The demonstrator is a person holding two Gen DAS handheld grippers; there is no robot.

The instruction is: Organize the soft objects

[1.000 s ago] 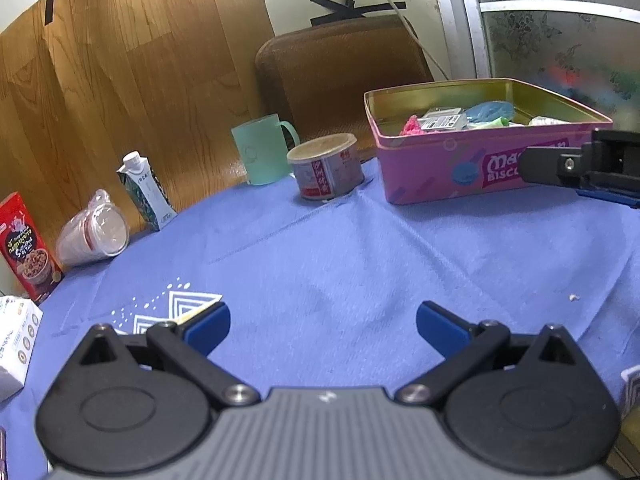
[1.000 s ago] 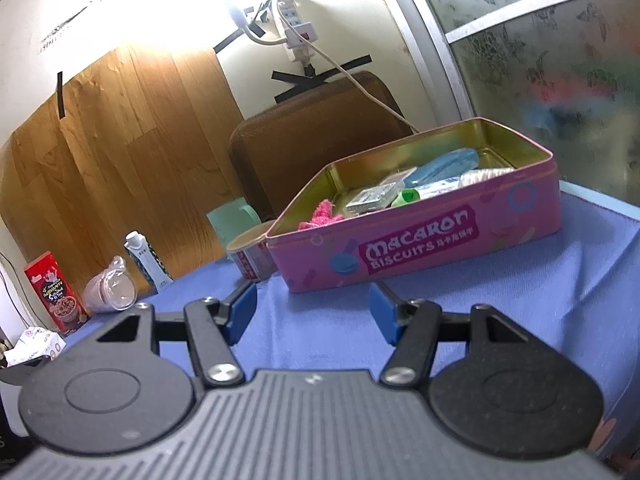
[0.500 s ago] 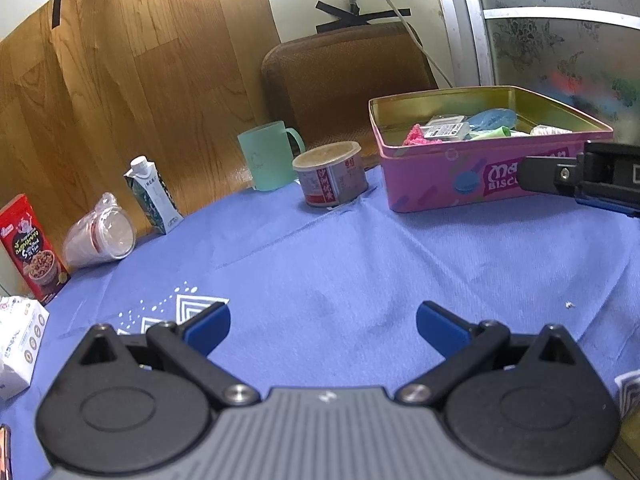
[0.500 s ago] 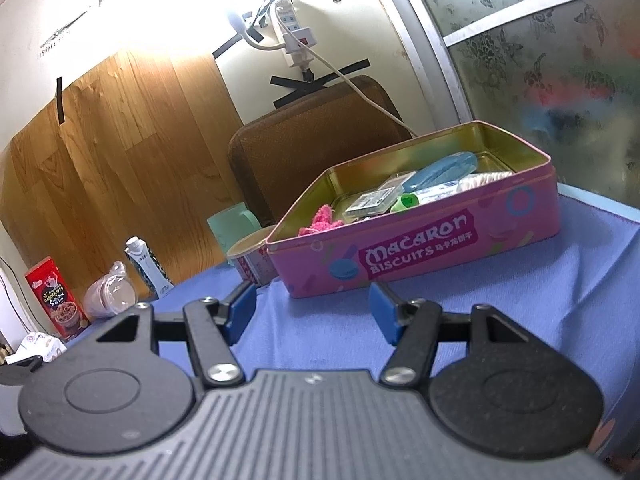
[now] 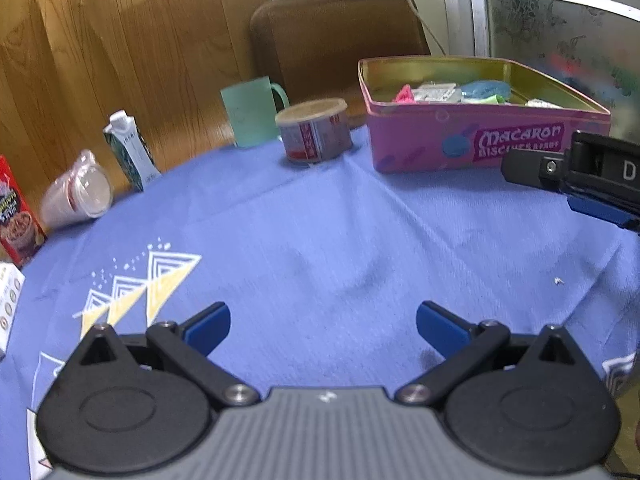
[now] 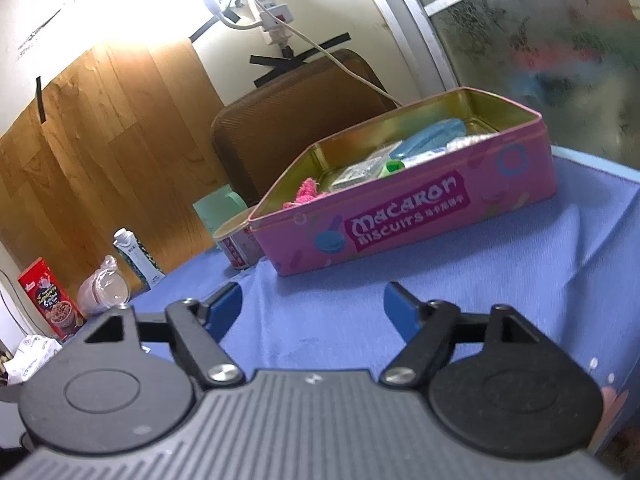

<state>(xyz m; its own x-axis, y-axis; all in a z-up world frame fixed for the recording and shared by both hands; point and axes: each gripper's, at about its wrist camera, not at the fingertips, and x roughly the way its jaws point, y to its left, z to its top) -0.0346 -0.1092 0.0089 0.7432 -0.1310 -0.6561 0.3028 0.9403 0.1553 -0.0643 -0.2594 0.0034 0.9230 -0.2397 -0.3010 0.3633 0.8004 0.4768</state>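
A pink "Macaron Biscuits" tin (image 5: 480, 140) (image 6: 408, 220) stands open at the far right of the blue tablecloth. Inside lie a pink fluffy cloth (image 5: 404, 94) (image 6: 306, 192), a blue soft item (image 5: 486, 89) (image 6: 434, 134), a green item (image 6: 392, 167) and packets. My left gripper (image 5: 323, 322) is open and empty over the bare cloth, well short of the tin. My right gripper (image 6: 313, 306) is open and empty in front of the tin; part of it shows at the right edge of the left wrist view (image 5: 576, 172).
A round can (image 5: 314, 130) and a green mug (image 5: 250, 110) stand left of the tin. A small carton (image 5: 130, 148), a tipped plastic cup (image 5: 78, 196), a red cereal box (image 5: 16, 216) and a white box (image 5: 8, 300) line the left edge. A brown chair back (image 5: 340, 40) is behind.
Both grippers have drawn back slightly from the tin and tilted; the tin looks a little farther off. Both stay open and empty. Nothing on the table has moved.
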